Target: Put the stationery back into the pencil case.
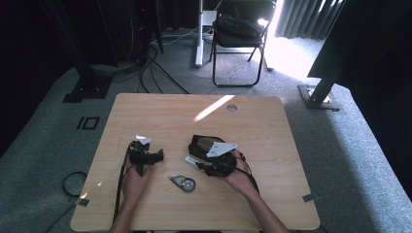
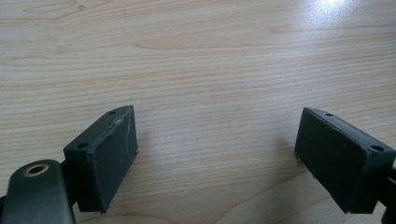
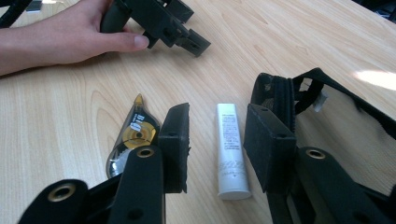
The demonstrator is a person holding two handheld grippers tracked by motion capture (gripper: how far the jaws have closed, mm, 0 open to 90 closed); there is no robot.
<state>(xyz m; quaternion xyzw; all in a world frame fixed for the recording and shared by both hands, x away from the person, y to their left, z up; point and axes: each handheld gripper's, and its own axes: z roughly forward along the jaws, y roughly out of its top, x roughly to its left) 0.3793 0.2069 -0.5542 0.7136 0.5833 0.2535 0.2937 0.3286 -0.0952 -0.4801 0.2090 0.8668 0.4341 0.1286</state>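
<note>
Closest to the lens of my right gripper view, the two black jaws of my right tongs (image 3: 215,144) stand apart with a white tube (image 3: 231,151) lying flat on the counter (image 3: 60,121) between them; the pads do not press on it, so the tube is released, not grasped. To the left of that tube, just beside the left jaw, lies a clear correction-tape dispenser (image 3: 132,135) with a yellow wheel, its tip pointing away from me. On the other side, a black pouch (image 3: 299,95) with straps sits close against the right jaw.

From the high view, my right hand (image 1: 240,177) comes in from the bottom edge, the forearm angled up and to the left, the palm wrapped under the tongs so that they point left and slightly down toward the counter, the grey plate on top. The tube shows there as a pale sliver at the tips, in front of the pouch.

My left hand (image 1: 136,180) rests on the counter with the forearm running almost straight up from the bottom edge, fingers curled around the handle of my left tongs (image 1: 160,156), which point to the right and lie low over the wood. In the left gripper view their jaws are spread wide with bare wood between them, holding nothing.
</note>
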